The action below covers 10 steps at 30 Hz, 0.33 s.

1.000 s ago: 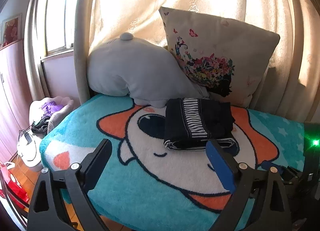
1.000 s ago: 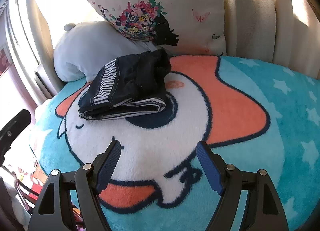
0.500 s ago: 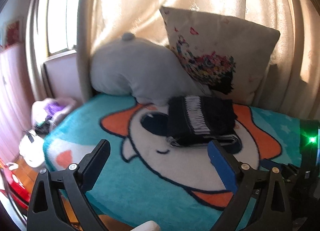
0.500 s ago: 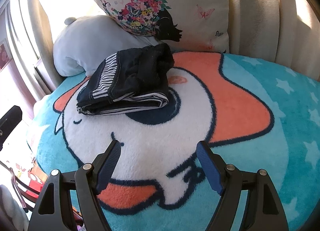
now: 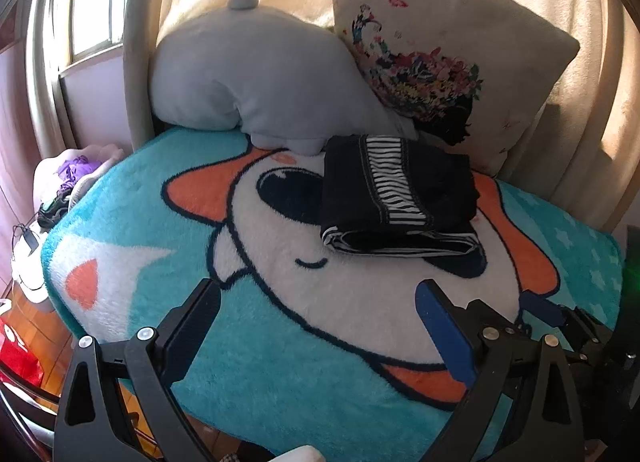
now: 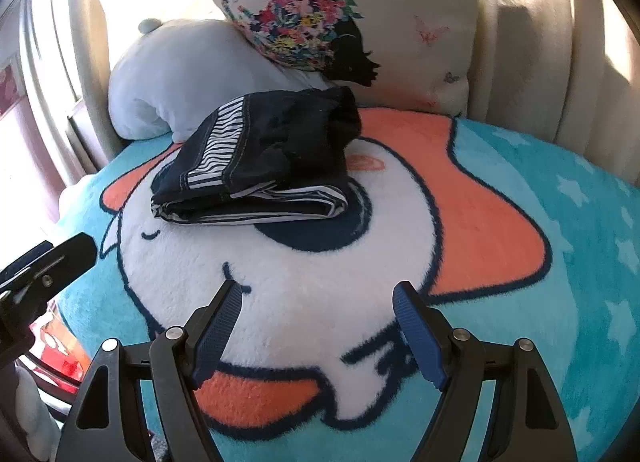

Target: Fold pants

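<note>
Pants [image 5: 400, 197]: folded flat on blanket [image 5: 140, 221], long axis crosswise, striped band running toward the pillows [image 5: 256, 81]. Left gripper [image 5: 316, 326] and right gripper [image 6: 316, 322]: both wide, empty, near blanket's front edge.

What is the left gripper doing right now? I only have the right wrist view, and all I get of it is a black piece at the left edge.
Observer: The left gripper is open with nothing between its fingers. It hangs over the blanket, short of the folded pants.
Operator: And what's past the blanket's left edge? It's washed out for me.
Observer: A heap beside the bed with a purple cloth on top.
Operator: Anything above that?
Observer: A window, with a curtain drawn over the rest of the wall behind the pillows.
</note>
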{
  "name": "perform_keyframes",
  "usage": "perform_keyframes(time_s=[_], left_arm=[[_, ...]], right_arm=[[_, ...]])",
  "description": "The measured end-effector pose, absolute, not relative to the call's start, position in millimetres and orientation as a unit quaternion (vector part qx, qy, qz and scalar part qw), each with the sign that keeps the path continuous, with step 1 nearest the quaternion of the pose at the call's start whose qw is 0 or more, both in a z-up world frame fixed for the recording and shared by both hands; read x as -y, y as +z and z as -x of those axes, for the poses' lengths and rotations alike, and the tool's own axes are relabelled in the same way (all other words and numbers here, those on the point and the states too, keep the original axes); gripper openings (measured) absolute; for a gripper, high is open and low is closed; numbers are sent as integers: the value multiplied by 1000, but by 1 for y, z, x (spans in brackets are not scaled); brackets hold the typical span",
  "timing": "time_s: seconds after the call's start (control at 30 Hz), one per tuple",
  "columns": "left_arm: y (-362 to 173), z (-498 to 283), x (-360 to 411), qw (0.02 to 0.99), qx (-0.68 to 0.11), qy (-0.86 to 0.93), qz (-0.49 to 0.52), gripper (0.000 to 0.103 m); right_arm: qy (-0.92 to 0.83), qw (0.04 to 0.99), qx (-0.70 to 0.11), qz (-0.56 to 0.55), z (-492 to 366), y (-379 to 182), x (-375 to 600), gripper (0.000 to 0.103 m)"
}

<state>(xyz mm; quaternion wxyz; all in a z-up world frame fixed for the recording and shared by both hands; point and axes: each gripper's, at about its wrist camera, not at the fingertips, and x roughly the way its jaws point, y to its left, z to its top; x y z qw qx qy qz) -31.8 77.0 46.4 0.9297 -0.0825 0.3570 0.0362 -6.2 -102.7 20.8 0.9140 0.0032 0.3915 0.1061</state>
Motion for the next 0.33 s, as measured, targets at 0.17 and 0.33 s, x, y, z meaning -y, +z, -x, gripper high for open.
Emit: perform_keyframes(time_s=[0.17, 0.33], left_arm=[[41, 21, -89, 924, -368, 37, 97, 97], [41, 11, -98, 920, -375, 43, 104, 97]], right_arm=[[116, 915, -387, 5, 3, 22, 95, 82], [137, 912, -386, 22, -2, 24, 80, 83]])
